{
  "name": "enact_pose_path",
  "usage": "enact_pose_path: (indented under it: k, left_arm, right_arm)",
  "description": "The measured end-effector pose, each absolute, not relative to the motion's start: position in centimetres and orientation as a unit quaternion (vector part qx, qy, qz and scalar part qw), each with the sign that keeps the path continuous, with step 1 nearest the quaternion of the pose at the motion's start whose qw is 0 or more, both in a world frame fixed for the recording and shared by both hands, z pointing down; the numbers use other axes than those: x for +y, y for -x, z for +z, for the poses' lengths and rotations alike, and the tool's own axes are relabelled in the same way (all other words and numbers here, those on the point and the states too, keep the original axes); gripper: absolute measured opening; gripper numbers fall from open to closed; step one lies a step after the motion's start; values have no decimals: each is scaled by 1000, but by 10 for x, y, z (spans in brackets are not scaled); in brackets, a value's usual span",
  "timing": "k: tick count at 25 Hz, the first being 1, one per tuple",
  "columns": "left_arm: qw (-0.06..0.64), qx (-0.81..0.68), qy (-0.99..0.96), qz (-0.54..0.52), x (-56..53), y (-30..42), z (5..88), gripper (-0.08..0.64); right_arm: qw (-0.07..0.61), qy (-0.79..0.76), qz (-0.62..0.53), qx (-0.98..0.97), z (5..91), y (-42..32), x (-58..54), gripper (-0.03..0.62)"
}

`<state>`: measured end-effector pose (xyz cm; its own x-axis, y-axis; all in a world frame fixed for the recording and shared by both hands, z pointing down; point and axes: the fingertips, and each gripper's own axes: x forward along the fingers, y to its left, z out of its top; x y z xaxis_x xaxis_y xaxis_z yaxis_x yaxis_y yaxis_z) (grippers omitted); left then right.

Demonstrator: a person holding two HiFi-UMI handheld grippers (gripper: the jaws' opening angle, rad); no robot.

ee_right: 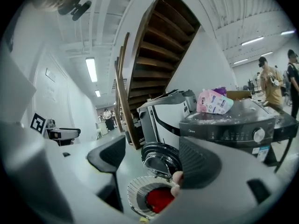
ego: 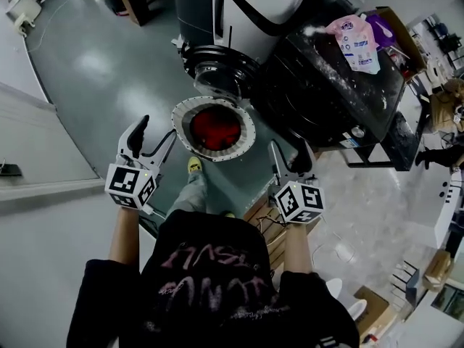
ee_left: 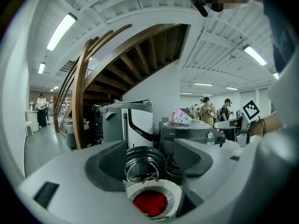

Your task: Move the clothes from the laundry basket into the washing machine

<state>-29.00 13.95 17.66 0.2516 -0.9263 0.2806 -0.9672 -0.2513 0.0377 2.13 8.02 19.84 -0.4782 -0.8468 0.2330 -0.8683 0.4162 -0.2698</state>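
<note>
Grey floor (ego: 109, 71) bears laundry basket (ego: 249, 133) between left tongs (ego: 158, 127) and right tongs (ego: 291, 151).

So everything's just parked on the floor (ego: 109, 71), a shiny grey-green one with light glare on it that turns paler and marbled over on the right. The round white laundry basket (ego: 177, 122) stands straight on it, just in front of the dark washing machine (ego: 326, 100), and a taller white-and-grey appliance (ego: 254, 6) stands right beside that machine. There's a yellow shoe (ego: 194, 165) planted on the floor just beside the basket's near rim, plus some cardboard boxes (ego: 368, 303) well apart from it, toward the lower right.
</note>
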Motion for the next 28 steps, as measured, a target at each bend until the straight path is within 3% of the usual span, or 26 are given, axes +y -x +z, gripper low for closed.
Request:
enact_pose_path:
  k: [10, 15, 28]
  left_arm:
    - [174, -567, -799, 105, 52, 358, 227, 314]
    - [172, -541, -812, 138, 18, 374, 253, 314]
    - [218, -507, -816, 170, 9, 353, 296, 314]
  right_arm:
    - [71, -539, 205, -814, 218, 49, 3, 360]
    - [97, -543, 221, -804, 242, 75, -18, 360]
    - [127, -515, 260, -807, 286, 91, -41, 359]
